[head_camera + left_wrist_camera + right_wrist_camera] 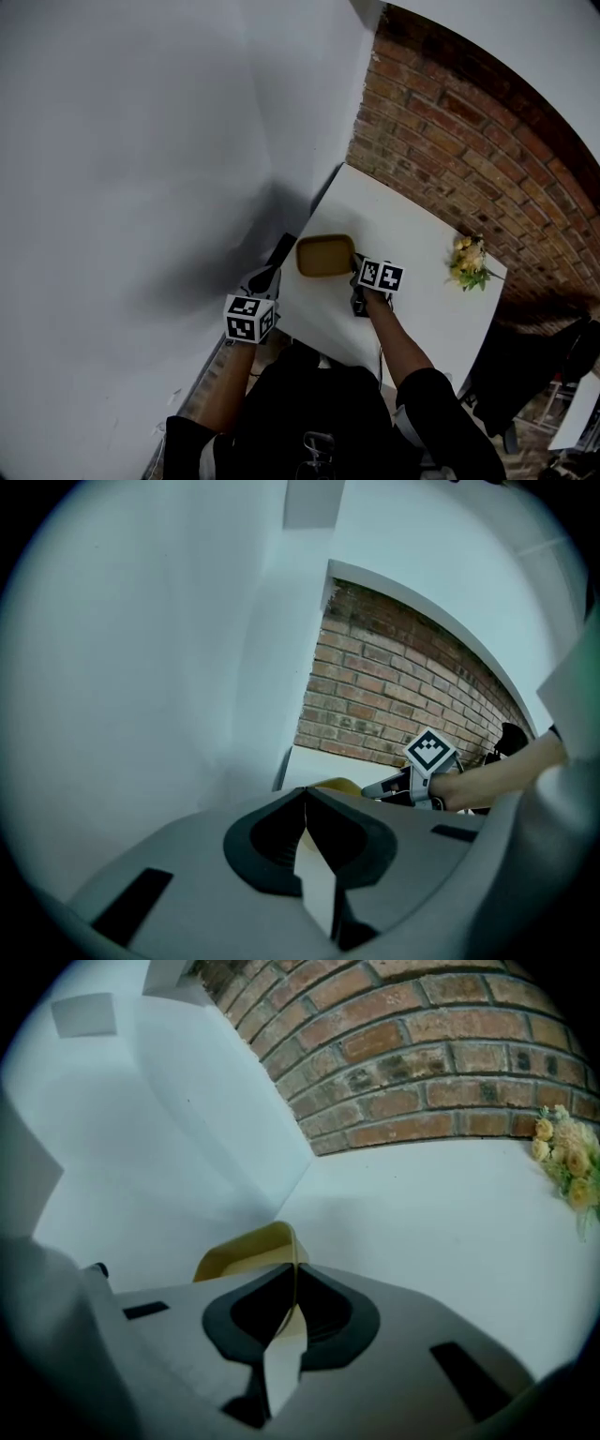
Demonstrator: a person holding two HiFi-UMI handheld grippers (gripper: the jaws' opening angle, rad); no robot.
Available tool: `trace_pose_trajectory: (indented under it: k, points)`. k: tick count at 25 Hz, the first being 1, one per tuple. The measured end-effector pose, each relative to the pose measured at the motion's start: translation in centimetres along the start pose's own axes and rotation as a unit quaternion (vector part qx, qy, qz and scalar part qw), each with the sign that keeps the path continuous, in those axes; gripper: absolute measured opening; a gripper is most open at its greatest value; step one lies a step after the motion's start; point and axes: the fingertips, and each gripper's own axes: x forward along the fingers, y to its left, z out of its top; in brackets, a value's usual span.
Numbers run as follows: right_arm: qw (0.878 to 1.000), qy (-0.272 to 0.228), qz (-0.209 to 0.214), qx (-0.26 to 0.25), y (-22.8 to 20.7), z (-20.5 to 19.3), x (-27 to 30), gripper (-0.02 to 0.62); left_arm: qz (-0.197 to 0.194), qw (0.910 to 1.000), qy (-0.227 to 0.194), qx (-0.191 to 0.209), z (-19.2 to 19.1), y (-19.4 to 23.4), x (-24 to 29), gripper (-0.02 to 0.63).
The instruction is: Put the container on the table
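A shallow tan container (324, 255) is over the white table (422, 309), near its left edge. My right gripper (355, 266) is shut on the container's right rim. In the right gripper view the thin rim runs between the closed jaws of the right gripper (294, 1277), and the container (246, 1247) stretches away to the left. Whether its base touches the table cannot be told. My left gripper (272, 268) hovers at the table's left edge, just left of the container. Seen from its own camera, the left gripper (305, 797) is shut on nothing, with the container (339, 785) just beyond.
A bunch of yellow flowers (467, 262) lies at the table's far right, also seen as flowers (568, 1162). A brick wall (469, 141) backs the table and a white wall (141, 141) stands close on the left. Dark furniture (534, 366) is at lower right.
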Motion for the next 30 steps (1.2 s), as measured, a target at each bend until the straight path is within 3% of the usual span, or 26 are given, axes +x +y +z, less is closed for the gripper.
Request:
trace_pose_trajectory:
  k: [6, 11, 15, 23, 30]
  points:
    - [0.999, -0.012, -0.039, 0.006, -1.9, -0.2, 0.8, 0.035, 0.003, 0.9999, 0.01, -0.005, -0.7, 0.8, 0.1, 0.015]
    - [0.991, -0.048, -0.089, 0.082, -4.1, -0.5, 0.2, 0.035, 0.001, 0.9997, 0.021, -0.007, -1.3, 1.1, 0.7, 0.015]
    - [0.986, -0.071, -0.111, 0.104, -4.7, -0.7, -0.2, 0.035, -0.006, 0.9995, 0.028, -0.008, -1.6, 0.7, 1.3, 0.015]
    - [0.959, -0.117, -0.136, 0.221, -5.1, -1.9, -0.3, 0.035, -0.008, 0.9994, 0.032, -0.011, -1.8, 1.3, 1.8, 0.015]
    - [0.951, -0.131, -0.151, 0.236, -4.6, -2.4, 0.2, 0.035, 0.002, 0.9994, 0.031, -0.017, -1.7, 3.0, 1.6, 0.015]
